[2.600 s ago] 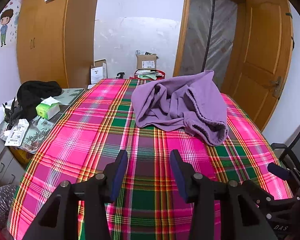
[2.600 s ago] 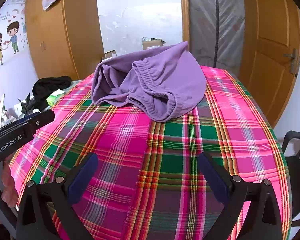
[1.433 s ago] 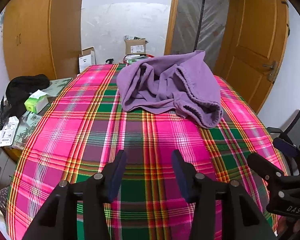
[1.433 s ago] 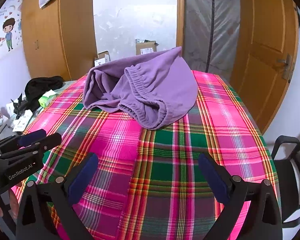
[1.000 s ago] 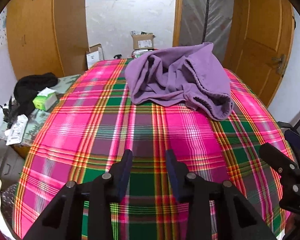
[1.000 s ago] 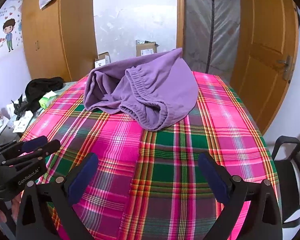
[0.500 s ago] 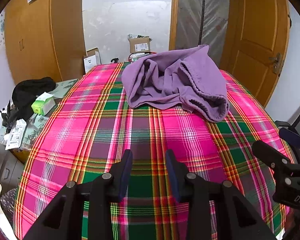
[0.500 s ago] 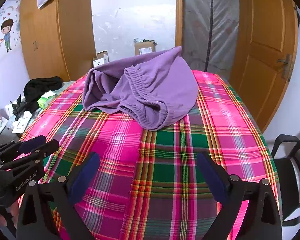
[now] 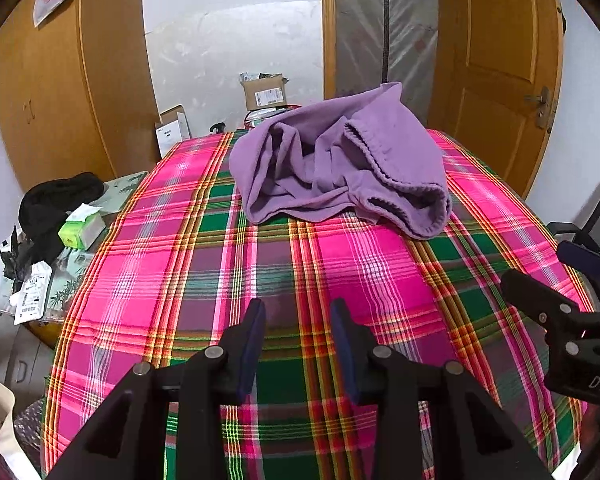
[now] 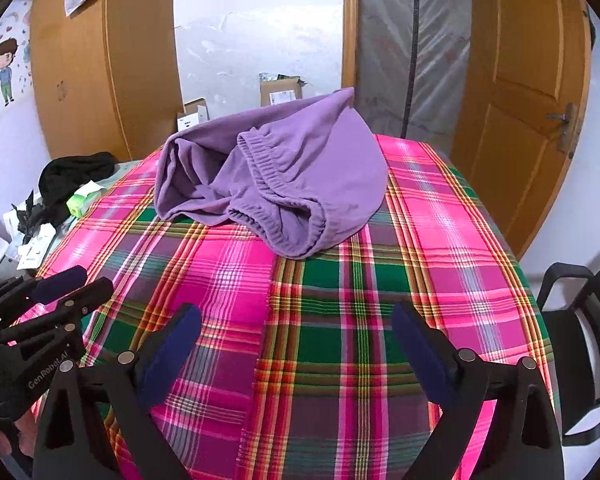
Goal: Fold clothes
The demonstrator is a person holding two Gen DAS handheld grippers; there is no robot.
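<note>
A crumpled purple garment [image 9: 340,168] [image 10: 276,184] with a ribbed elastic waistband lies bunched on the far half of a table under a pink, green and red plaid cloth [image 9: 260,280] [image 10: 340,300]. My left gripper [image 9: 298,312] hovers over the near part of the cloth, well short of the garment, jaws apart with nothing between them. My right gripper [image 10: 296,320] stands wide open over the near edge, also empty. Each gripper shows at the side of the other's view.
A side surface at the left holds a black cloth [image 9: 56,200], a green tissue pack [image 9: 80,228] and papers. Cardboard boxes [image 9: 264,92] sit behind the table. A wooden door [image 9: 496,60] and a black chair [image 10: 580,340] stand at the right.
The left view has tilted a little between frames; both grippers stay over the near edge and the garment has not moved.
</note>
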